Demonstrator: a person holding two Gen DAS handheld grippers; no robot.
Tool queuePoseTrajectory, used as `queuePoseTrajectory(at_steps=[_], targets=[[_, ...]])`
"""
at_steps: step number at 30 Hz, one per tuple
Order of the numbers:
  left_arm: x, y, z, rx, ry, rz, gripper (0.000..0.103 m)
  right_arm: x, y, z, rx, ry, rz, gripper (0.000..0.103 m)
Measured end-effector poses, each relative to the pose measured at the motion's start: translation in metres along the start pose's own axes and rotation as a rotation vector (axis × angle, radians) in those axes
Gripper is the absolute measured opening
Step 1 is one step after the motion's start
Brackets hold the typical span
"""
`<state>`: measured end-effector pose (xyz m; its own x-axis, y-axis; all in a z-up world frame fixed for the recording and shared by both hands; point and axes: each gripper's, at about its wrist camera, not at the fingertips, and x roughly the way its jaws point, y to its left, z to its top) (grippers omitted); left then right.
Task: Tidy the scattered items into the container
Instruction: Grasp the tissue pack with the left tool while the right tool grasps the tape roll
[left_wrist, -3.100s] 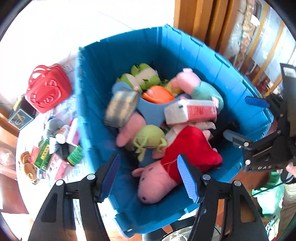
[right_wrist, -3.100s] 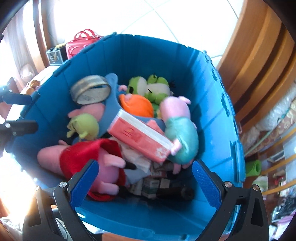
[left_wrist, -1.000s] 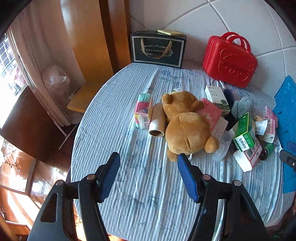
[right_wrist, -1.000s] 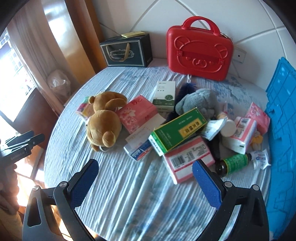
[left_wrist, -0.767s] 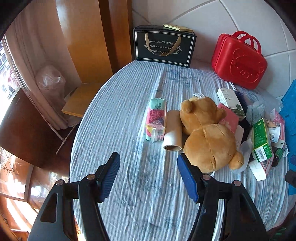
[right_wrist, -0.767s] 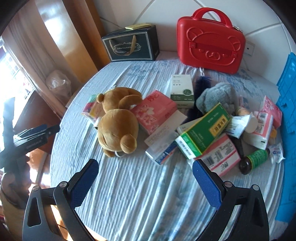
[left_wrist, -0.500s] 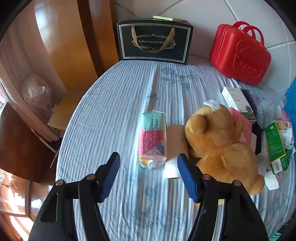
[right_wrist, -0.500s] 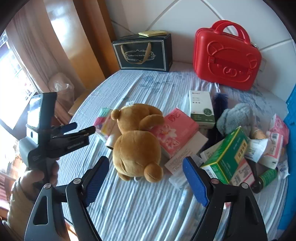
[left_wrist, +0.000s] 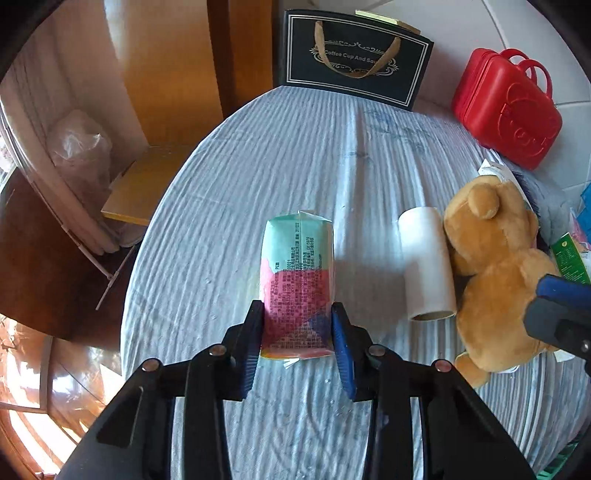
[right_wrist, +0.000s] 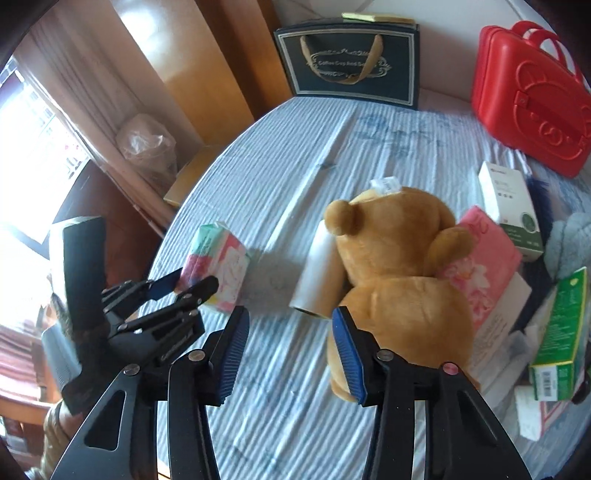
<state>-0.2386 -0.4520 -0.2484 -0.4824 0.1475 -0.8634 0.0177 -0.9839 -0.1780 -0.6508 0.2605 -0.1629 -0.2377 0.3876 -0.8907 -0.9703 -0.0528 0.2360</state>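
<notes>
My left gripper (left_wrist: 297, 334) is shut on a teal and pink tissue pack (left_wrist: 297, 273) lying on the striped tablecloth; the pack also shows in the right wrist view (right_wrist: 218, 271) with the left gripper (right_wrist: 190, 284) on its near end. My right gripper (right_wrist: 286, 349) is open and empty, low over the cloth beside a white cardboard roll (right_wrist: 319, 275) and a brown teddy bear (right_wrist: 402, 273). The roll (left_wrist: 426, 258) and bear (left_wrist: 498, 273) lie right of the pack. The blue container is out of view.
A black gift bag (right_wrist: 349, 64) and a red bear case (right_wrist: 532, 92) stand at the table's far edge. A pink tissue pack (right_wrist: 484, 262), a white box (right_wrist: 509, 203), a green box (right_wrist: 561, 332) and a grey plush (right_wrist: 569, 243) are piled right. The table edge (left_wrist: 147, 258) drops off left.
Both grippers left the blue bin and came down over the table. My left gripper reached the tissue pack and closed on it. My right gripper narrowed and neared the roll and bear.
</notes>
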Motion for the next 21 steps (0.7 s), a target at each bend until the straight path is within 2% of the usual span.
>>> queuePoseTrajectory(at_steps=[4, 6, 8, 15, 17, 18, 20, 21], targets=[[-0.001, 0.015, -0.003, -0.03, -0.018, -0.005, 0.035, 0.048, 0.014, 0.005, 0.006, 0.061, -0.034, 0.046], [0.0, 0.016, -0.001, -0.031, -0.027, -0.004, 0.035, 0.063, 0.015, 0.006, 0.011, 0.066, -0.104, 0.046], [0.002, 0.013, 0.001, -0.024, -0.037, -0.001, 0.035, 0.072, 0.011, 0.008, 0.022, 0.058, -0.158, 0.046], [0.009, 0.004, 0.014, -0.014, -0.059, 0.001, 0.035, 0.091, -0.002, 0.025, 0.05, 0.048, -0.239, 0.048], [0.01, 0.002, 0.015, -0.01, -0.062, 0.004, 0.035, 0.099, 0.005, 0.028, 0.023, 0.066, -0.262, 0.053], [0.01, 0.002, 0.015, -0.013, -0.063, 0.01, 0.034, 0.104, 0.01, 0.028, -0.003, 0.076, -0.275, 0.061], [0.01, 0.007, 0.014, -0.032, -0.06, -0.006, 0.035, 0.111, 0.015, 0.026, -0.036, 0.07, -0.296, 0.06], [0.009, 0.009, 0.013, -0.039, -0.058, -0.013, 0.035, 0.111, 0.016, 0.025, -0.046, 0.059, -0.293, 0.055]])
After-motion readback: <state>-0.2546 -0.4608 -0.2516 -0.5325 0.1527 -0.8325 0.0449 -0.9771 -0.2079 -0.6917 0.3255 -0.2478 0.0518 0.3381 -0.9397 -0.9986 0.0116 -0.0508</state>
